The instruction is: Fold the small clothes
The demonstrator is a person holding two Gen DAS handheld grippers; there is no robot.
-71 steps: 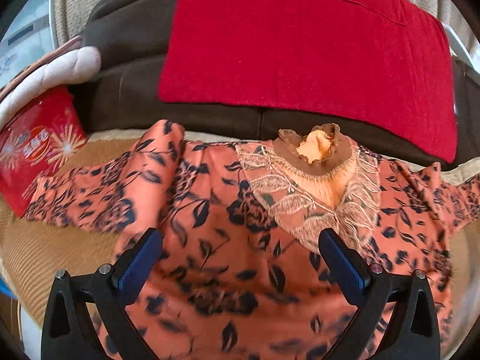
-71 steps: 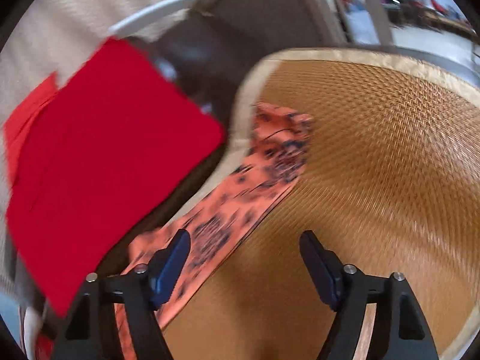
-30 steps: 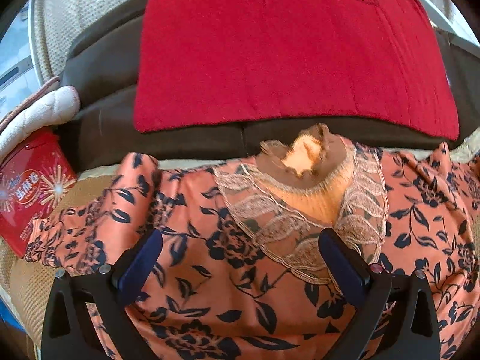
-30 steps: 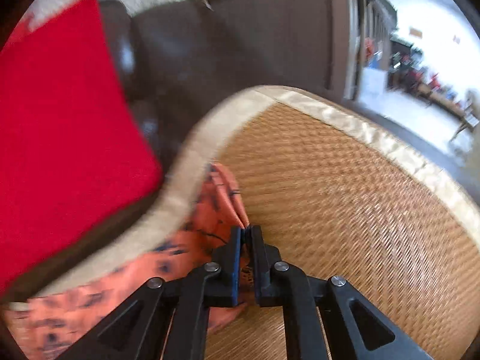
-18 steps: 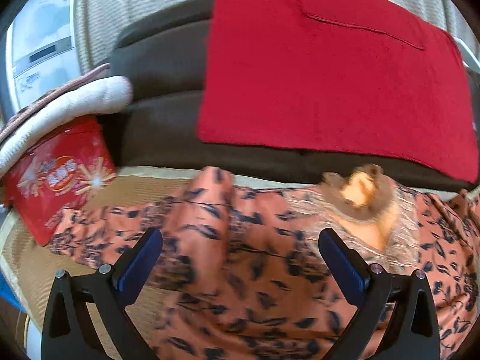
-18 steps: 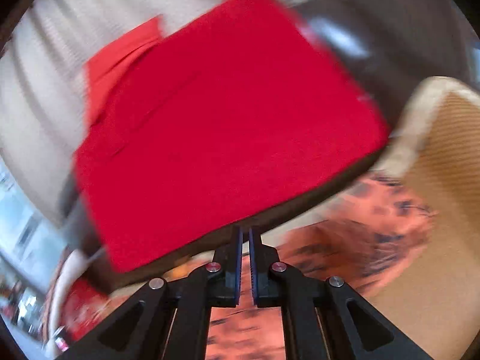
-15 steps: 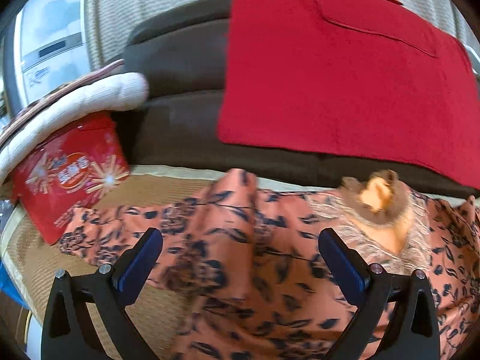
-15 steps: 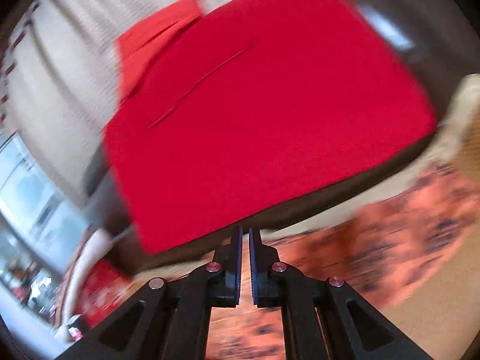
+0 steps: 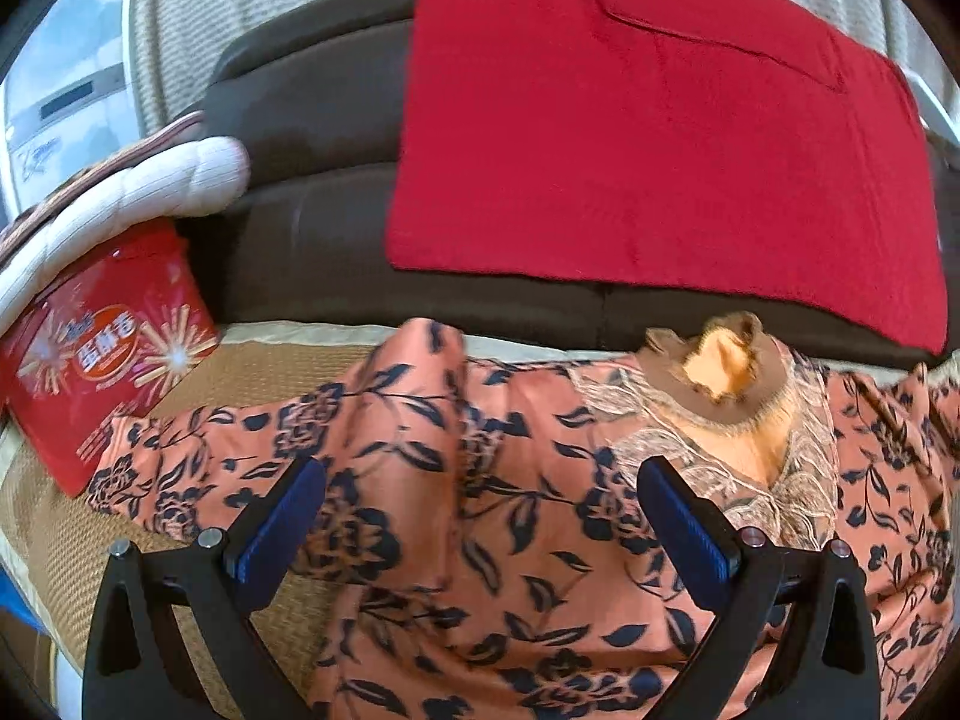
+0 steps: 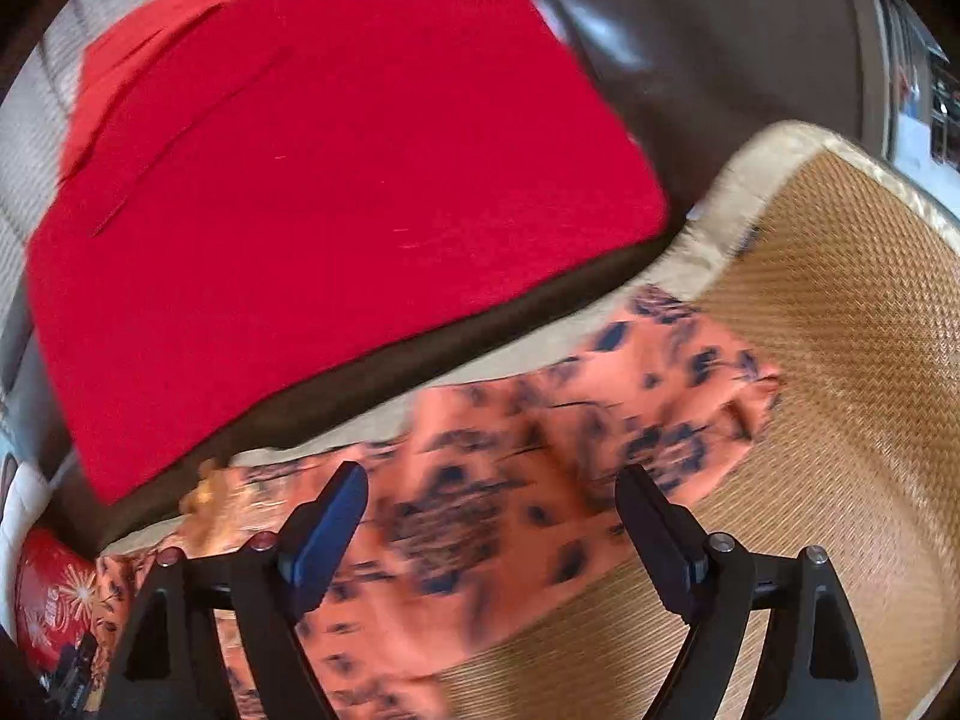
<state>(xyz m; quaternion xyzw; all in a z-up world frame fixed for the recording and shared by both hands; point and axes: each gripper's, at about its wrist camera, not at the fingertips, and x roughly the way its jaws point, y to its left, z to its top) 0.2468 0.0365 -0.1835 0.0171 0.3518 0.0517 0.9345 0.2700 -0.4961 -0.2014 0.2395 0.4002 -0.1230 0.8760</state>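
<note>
Orange floral blouse [image 9: 516, 498] spread on woven mat [image 10: 840, 360]; left gripper [image 9: 480, 516] and right gripper [image 10: 492, 522] both gape, holding nothing. Sleeve fold looks next: pinch a cuff.

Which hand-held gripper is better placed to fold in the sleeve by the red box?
Left. The left hand-held gripper is open just above that sleeve, near the red box. The right hand-held gripper hangs over the opposite sleeve.

The blouse [image 10: 480, 516] is smeared by motion blur in the right wrist view; its hem runs off the left wrist view's bottom edge. The red tin [image 9: 102, 372] is cut off at the left.
</note>
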